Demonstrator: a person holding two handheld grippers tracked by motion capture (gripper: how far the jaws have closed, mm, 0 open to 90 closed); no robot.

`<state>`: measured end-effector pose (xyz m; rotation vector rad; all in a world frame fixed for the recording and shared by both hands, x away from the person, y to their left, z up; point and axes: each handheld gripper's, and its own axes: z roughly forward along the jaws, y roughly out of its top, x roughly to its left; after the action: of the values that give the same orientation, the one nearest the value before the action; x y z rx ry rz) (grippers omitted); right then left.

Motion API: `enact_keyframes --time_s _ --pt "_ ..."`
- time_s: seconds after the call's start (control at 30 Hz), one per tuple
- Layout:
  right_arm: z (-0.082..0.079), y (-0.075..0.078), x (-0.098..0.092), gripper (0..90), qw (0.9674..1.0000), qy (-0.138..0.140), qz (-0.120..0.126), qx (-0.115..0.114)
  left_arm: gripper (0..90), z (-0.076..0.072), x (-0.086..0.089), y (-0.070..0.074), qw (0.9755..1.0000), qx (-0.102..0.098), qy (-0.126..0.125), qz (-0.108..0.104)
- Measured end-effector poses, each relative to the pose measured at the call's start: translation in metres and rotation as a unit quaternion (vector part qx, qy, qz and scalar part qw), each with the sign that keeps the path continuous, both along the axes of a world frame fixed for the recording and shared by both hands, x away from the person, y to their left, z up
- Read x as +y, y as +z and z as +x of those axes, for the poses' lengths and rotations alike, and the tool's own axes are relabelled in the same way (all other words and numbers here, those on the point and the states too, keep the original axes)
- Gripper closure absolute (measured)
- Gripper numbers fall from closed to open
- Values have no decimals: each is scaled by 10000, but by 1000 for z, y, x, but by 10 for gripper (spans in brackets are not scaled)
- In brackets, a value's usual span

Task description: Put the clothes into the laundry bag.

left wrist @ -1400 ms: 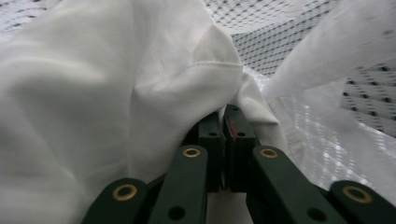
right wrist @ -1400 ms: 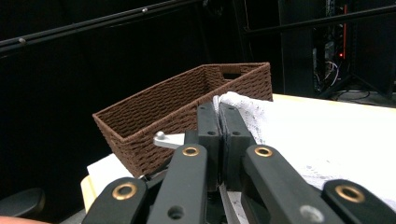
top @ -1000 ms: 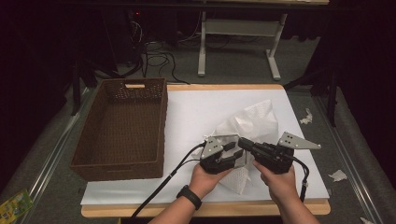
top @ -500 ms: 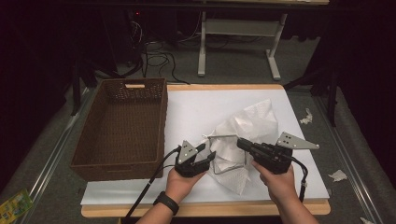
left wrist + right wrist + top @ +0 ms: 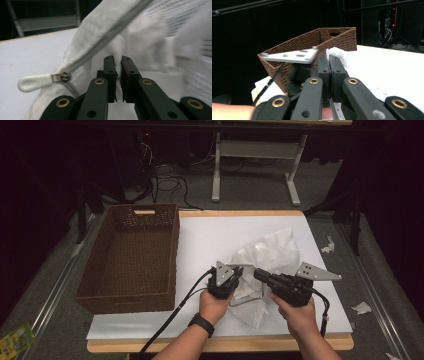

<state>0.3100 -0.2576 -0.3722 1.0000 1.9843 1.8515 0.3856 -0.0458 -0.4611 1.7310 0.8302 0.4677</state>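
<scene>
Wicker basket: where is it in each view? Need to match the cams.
High view: wicker basket at left on the table, left of the white mesh bag.
Left gripper view: not in it; the jaws pinch the bag's fabric beside its zipper pull.
Right gripper view: upper middle, behind the jaws.
Shared landmark: the white mesh bag, in all three views.
</scene>
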Motion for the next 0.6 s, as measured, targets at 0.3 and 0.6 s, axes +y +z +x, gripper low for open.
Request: enact_keyframes --time_s 0.3,0.6 --pt "1 -3 -2 895 10000 21 -12 40 744 6 3 -3 9999 68 107 17" --pt "0 -3 0 895 10000 4 -57 30 511 -40 56 26 9990 -5 -414 -138"
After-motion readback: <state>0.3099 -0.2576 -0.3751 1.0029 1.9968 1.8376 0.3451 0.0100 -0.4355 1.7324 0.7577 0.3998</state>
